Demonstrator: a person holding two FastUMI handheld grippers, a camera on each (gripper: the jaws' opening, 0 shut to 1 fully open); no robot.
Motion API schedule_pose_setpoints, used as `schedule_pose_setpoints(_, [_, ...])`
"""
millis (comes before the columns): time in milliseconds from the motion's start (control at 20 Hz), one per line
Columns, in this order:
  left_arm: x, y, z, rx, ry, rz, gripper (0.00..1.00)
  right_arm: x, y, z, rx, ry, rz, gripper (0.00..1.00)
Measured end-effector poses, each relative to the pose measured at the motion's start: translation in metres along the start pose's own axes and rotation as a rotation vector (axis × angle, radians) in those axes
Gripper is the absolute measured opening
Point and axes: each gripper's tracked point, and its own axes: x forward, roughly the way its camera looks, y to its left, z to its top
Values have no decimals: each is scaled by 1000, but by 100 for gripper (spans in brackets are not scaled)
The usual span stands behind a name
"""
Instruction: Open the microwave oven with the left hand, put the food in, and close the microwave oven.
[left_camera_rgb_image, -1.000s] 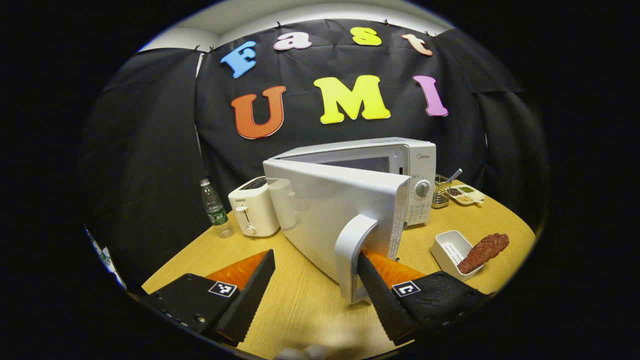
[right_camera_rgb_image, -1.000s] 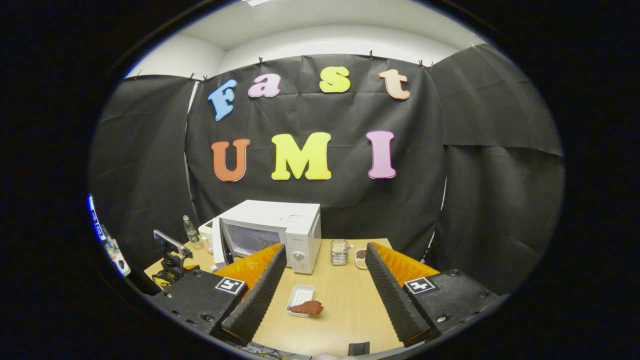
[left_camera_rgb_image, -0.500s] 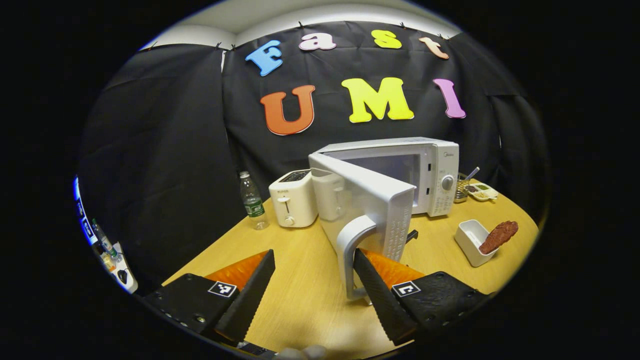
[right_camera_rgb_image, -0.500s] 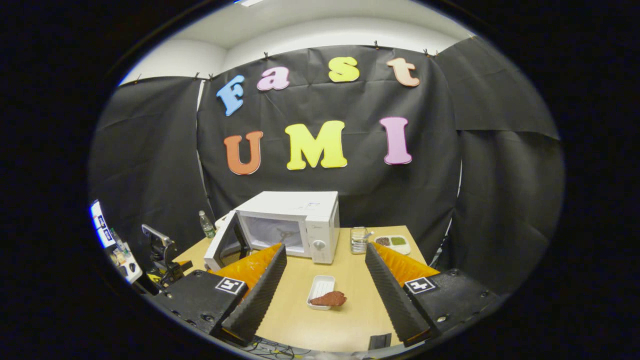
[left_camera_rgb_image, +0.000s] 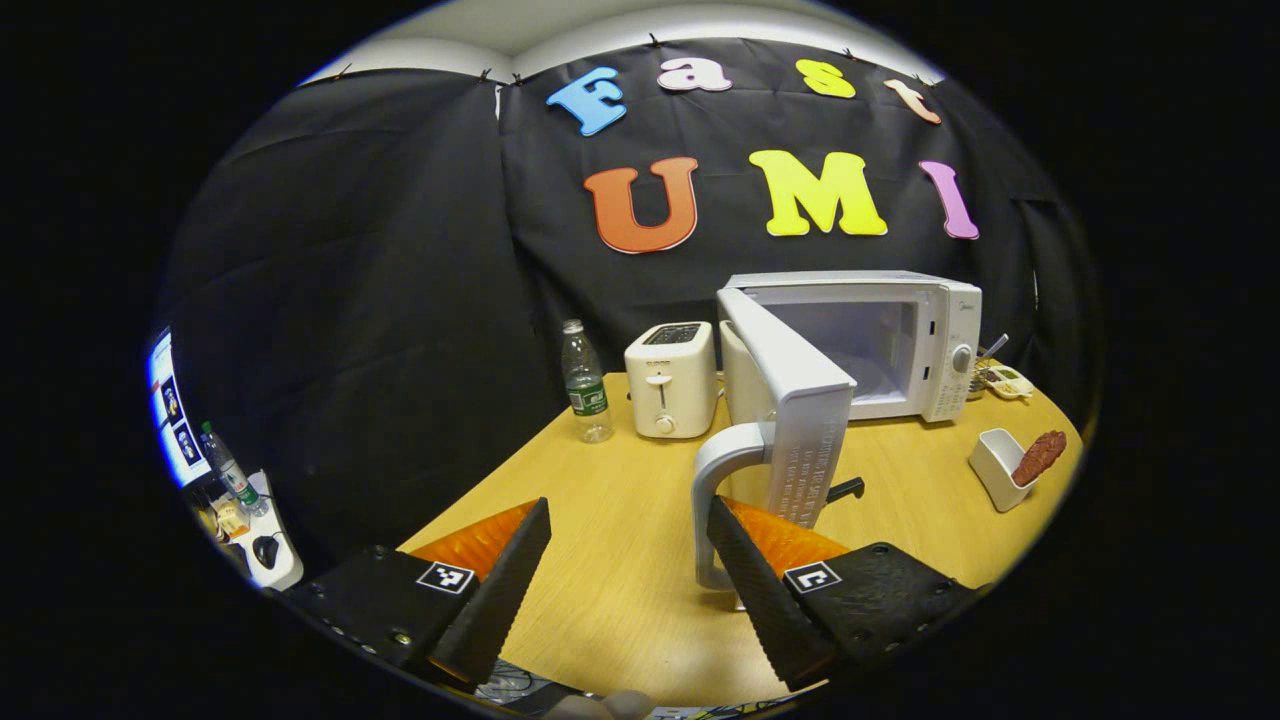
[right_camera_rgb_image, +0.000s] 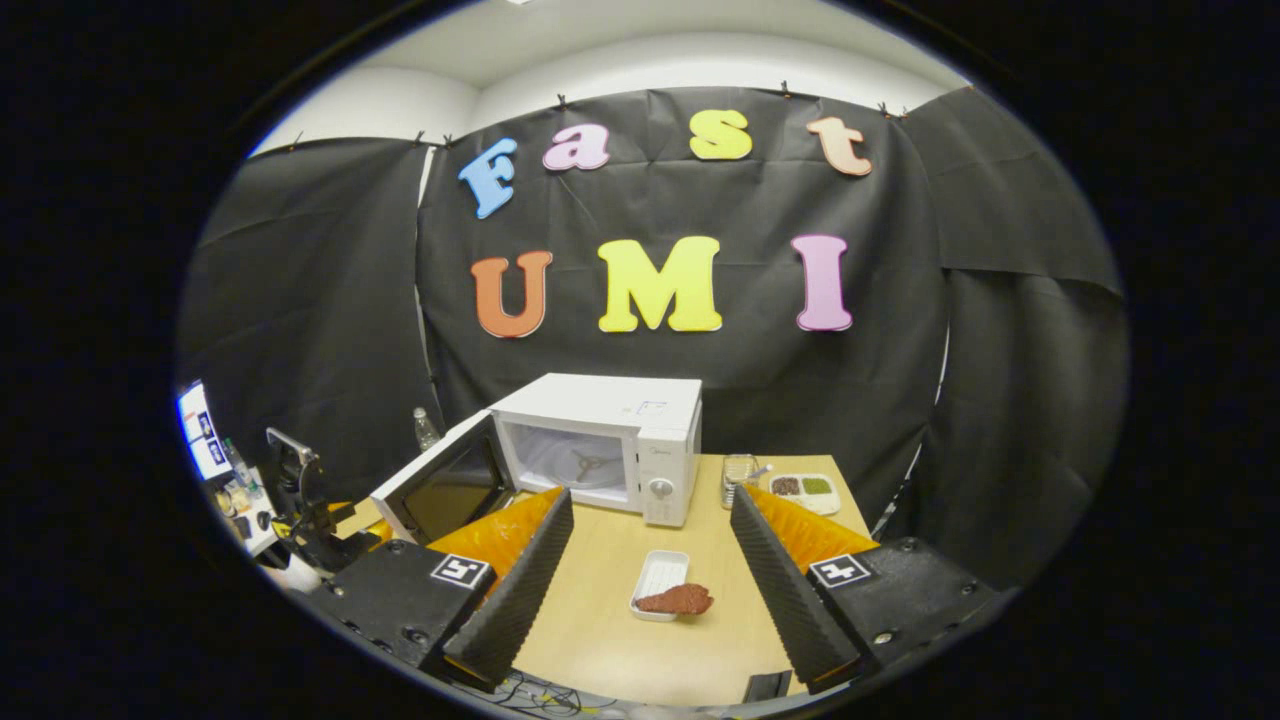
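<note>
a black-draped recording booth with kitchen appliances on a table

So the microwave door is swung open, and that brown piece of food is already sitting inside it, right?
Not quite. The microwave door is swung open, but the brown piece of food is not inside; it lies across the edge of a small white tray on the table in front. The right gripper view shows this, with the oven's cavity holding no food.

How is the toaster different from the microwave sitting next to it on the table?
The small cream toaster is low and opens through slots on top; the big white microwave oven is taller and wider, opening at the front, where its door stands swung wide. Both are pale boxy appliances resting on the wooden table.
</note>
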Motion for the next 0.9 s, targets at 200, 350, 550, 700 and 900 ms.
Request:
schedule_pose_setpoints(200, [11, 38, -1, -34, 12, 75, 96, 17, 4, -10, -8, 14, 8, 100])
schedule_pose_setpoints(350, [12, 47, -1, -33, 10, 95, 97, 33, -1, -30, 1, 53, 7, 100])
schedule_pose_setpoints(550, [1, 51, -6, -36, 24, 106, 96, 56, -20, -74, 44, 130, 6, 95])
schedule_pose_setpoints(700, [-19, 54, -7, -48, 38, 121, 96, 76, -46, -126, 93, 223, 4, 100])
schedule_pose_setpoints(900, [-50, 29, 17, -79, 19, 104, 96, 108, -70, -201, 256, 401, 49, 89])
